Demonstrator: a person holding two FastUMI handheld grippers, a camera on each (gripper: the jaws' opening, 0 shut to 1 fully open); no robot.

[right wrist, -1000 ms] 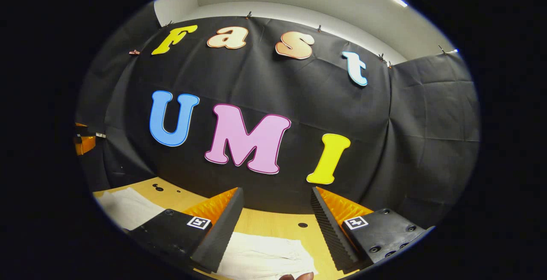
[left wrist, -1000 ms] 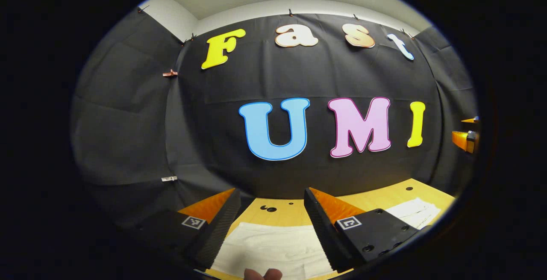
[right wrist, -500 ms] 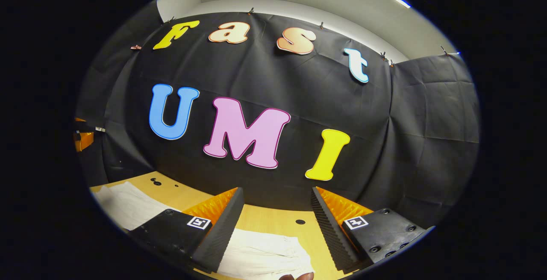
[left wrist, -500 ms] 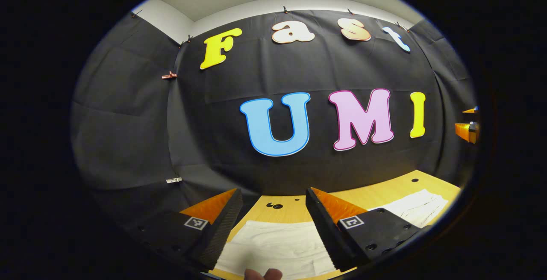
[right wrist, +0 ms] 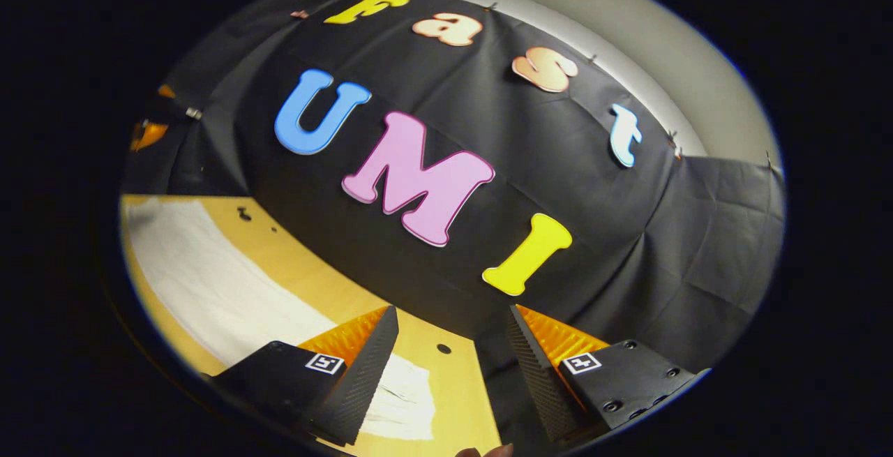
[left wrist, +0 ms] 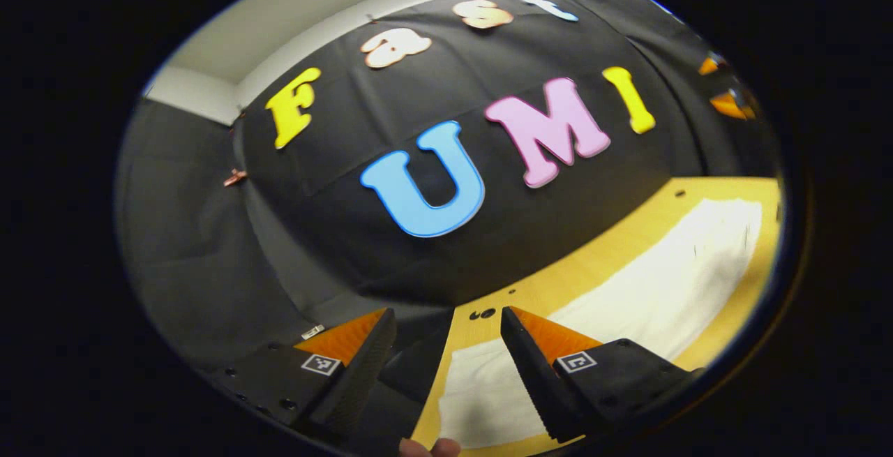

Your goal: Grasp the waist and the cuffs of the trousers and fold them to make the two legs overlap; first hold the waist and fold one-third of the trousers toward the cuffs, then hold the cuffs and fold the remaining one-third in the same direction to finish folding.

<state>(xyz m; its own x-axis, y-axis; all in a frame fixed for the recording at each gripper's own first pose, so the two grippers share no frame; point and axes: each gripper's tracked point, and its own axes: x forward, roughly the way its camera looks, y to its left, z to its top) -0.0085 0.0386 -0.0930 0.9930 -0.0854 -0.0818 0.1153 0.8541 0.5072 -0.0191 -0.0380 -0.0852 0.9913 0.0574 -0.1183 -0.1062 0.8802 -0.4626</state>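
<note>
White trousers (left wrist: 649, 289) lie flat along the wooden table (left wrist: 579, 268) in the left gripper view, reaching from between my fingers out to the right. My left gripper (left wrist: 446, 317) is open above one end of them, near the table's left end. In the right gripper view the trousers (right wrist: 209, 289) stretch away to the left, and my right gripper (right wrist: 452, 316) is open above their other end (right wrist: 404, 398), by the table's right end. The other gripper shows far off at the upper right (left wrist: 729, 98) and at the far left (right wrist: 150, 132).
The table (right wrist: 446, 387) has small round holes (left wrist: 481, 314) near the wall side (right wrist: 444, 349). Black cloth closes the booth behind and at both sides. A fingertip (left wrist: 429, 447) of the holding hand shows at the bottom edge.
Both grippers have tilted and swung outward toward the ends of the trousers; each view has rolled, and more of the trousers' length shows. Both stay open.
</note>
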